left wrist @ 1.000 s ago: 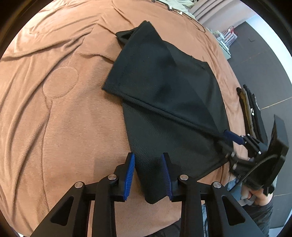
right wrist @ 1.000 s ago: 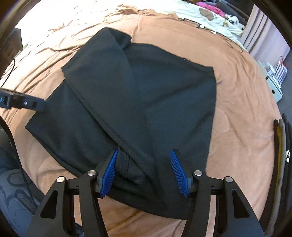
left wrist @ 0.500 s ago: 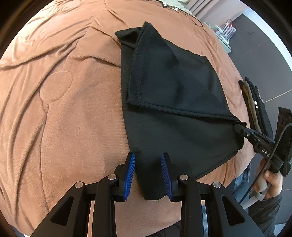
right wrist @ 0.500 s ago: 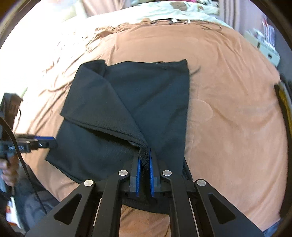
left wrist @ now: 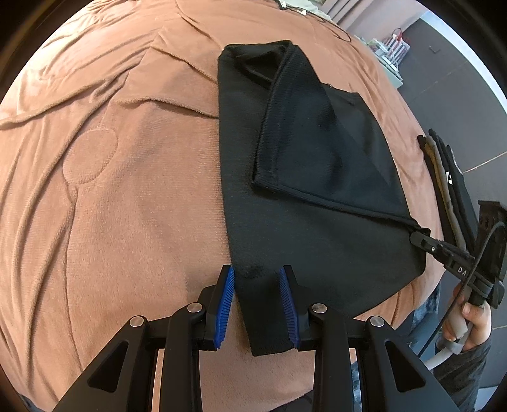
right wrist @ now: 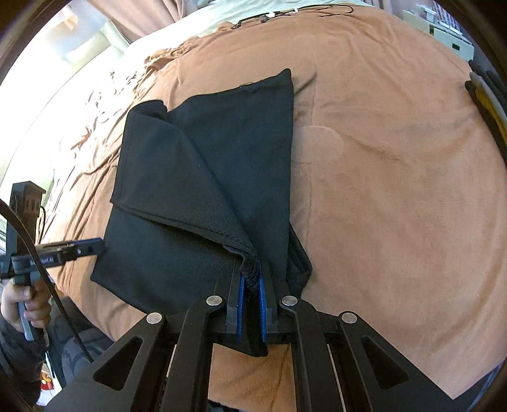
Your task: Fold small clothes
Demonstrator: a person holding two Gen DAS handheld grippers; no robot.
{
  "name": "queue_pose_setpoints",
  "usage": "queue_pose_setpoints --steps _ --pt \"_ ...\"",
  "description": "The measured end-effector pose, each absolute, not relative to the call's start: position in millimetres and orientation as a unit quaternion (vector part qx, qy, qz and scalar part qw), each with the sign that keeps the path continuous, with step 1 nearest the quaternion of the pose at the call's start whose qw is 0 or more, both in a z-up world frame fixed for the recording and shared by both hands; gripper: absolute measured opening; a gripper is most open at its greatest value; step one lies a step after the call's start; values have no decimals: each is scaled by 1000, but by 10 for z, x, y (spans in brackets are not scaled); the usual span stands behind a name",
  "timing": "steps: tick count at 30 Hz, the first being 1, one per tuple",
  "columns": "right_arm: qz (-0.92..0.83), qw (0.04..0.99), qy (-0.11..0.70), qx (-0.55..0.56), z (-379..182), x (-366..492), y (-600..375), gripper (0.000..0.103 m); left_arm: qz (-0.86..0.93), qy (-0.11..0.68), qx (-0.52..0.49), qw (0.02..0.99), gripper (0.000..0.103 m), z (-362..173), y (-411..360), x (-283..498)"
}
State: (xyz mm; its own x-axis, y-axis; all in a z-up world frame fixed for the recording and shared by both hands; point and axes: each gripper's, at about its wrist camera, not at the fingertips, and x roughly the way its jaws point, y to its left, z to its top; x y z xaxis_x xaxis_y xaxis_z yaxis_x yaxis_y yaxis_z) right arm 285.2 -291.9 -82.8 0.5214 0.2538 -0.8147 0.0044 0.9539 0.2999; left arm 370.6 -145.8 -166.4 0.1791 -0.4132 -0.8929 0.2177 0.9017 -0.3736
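Observation:
A black garment (left wrist: 317, 196) lies partly folded on a brown blanket (left wrist: 126, 190), one flap (right wrist: 190, 177) doubled over the lower layer. My left gripper (left wrist: 257, 285) is open, its blue pads on either side of the garment's near left corner. My right gripper (right wrist: 250, 291) is shut on a bunched corner of the folded flap and holds it slightly raised. From the left wrist view, the right gripper (left wrist: 421, 236) pinches the flap's corner at the garment's right edge. In the right wrist view, the left gripper (right wrist: 79, 250) sits at the garment's left edge.
A stack of folded dark clothes (left wrist: 450, 190) lies at the blanket's right edge, also seen as folded clothes (right wrist: 488, 95). Cables (right wrist: 285, 14) lie on pale bedding at the far side. A hand (left wrist: 469, 320) holds the right tool. Dark floor lies beyond the bed.
My right gripper went from open over the cloth to shut on the flap's corner, then drew it across so the flap covers more of the garment. My left gripper stayed open at the corner.

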Motion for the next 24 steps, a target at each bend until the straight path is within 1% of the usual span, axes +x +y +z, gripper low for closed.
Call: queue_pose_setpoints --steps 10,13,16,17,18,19,20,24 --pt "54 875 472 93 -779 2847 -2817 5 -211 602 -88 765 32 -1712 -1456 3741" --pt "59 866 490 77 -794 2873 -2752 6 -215 597 -98 767 32 -1727 -1400 3771" --pt "59 864 498 55 -727 2879 -2681 11 -218 589 -107 771 32 -1717 -1345 3814" --pt "60 865 497 45 -692 2874 -2645 20 -219 586 -112 772 32 -1710 -1316 3831" --pt "63 867 492 34 -644 2861 -2595 37 -221 583 -119 773 32 -1703 -1284 3853" --pt "63 872 486 21 -585 2850 -2534 47 -222 581 -126 773 32 -1696 -1258 3875" --pt "62 876 478 8 -540 2847 -2481 60 -224 579 -134 772 32 -1690 -1220 3903" --pt "64 888 451 -54 -375 2844 -2170 61 -228 572 -152 773 32 -1642 -1093 3949"
